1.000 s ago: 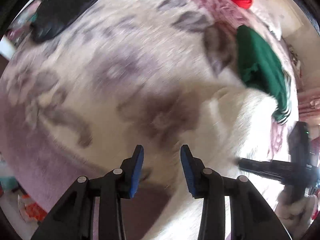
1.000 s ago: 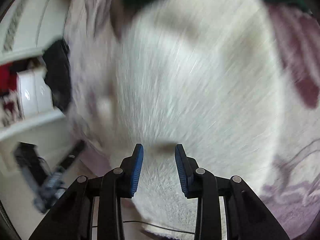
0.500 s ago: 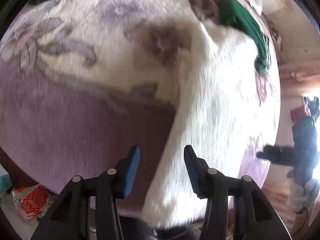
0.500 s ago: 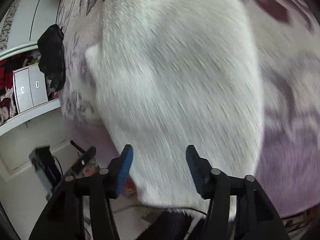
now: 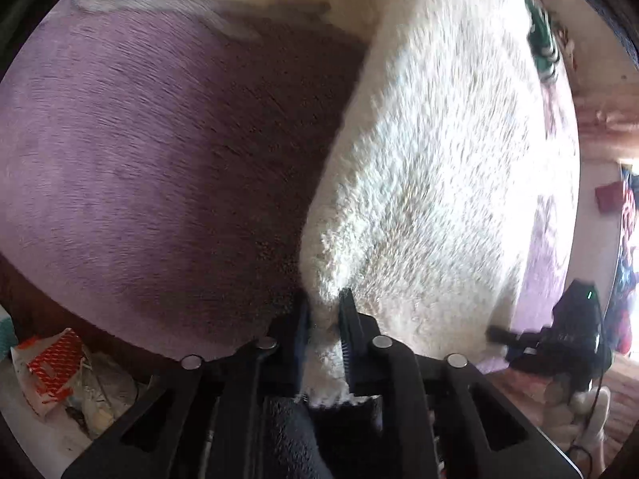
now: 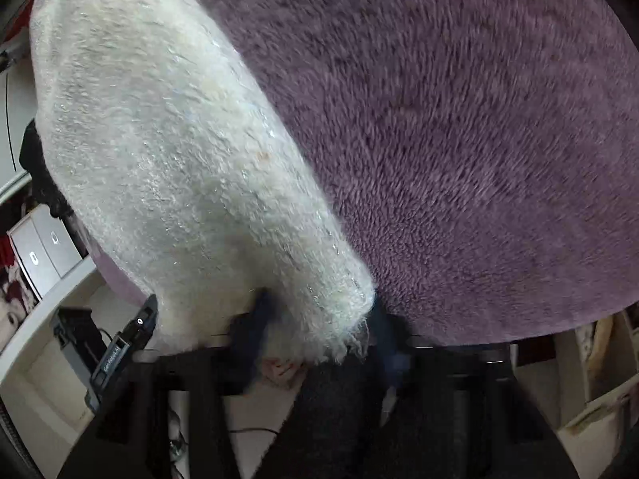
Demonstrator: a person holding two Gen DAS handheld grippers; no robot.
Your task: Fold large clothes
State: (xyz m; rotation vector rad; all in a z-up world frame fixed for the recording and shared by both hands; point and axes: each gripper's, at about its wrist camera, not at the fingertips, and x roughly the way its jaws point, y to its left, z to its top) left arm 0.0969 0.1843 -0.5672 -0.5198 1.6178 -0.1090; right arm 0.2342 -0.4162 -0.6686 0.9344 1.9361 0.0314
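A white fluffy garment (image 5: 431, 167) lies spread on a purple plush blanket (image 5: 151, 167), reaching down to the bed's near edge. My left gripper (image 5: 323, 319) is shut on its near left corner, with white fluff squeezed between the blue pads. In the right wrist view the garment (image 6: 159, 151) narrows to its other near corner (image 6: 331, 311). My right gripper (image 6: 319, 327) has that corner between its blurred blue pads, and its jaws are closing on it. The right gripper (image 5: 499, 335) also shows dark at the lower right of the left wrist view.
A green garment with a striped cuff (image 5: 539, 36) lies at the far end of the white one. Beyond the bed edge the floor holds a red-and-white packet and litter (image 5: 52, 363). White drawers (image 6: 40, 255) and a black cloth (image 6: 36, 175) stand to the left.
Both grippers have come back along the white garment to its near hem. The left jaws went from open to shut on the left corner. The right jaws narrowed around the other corner.
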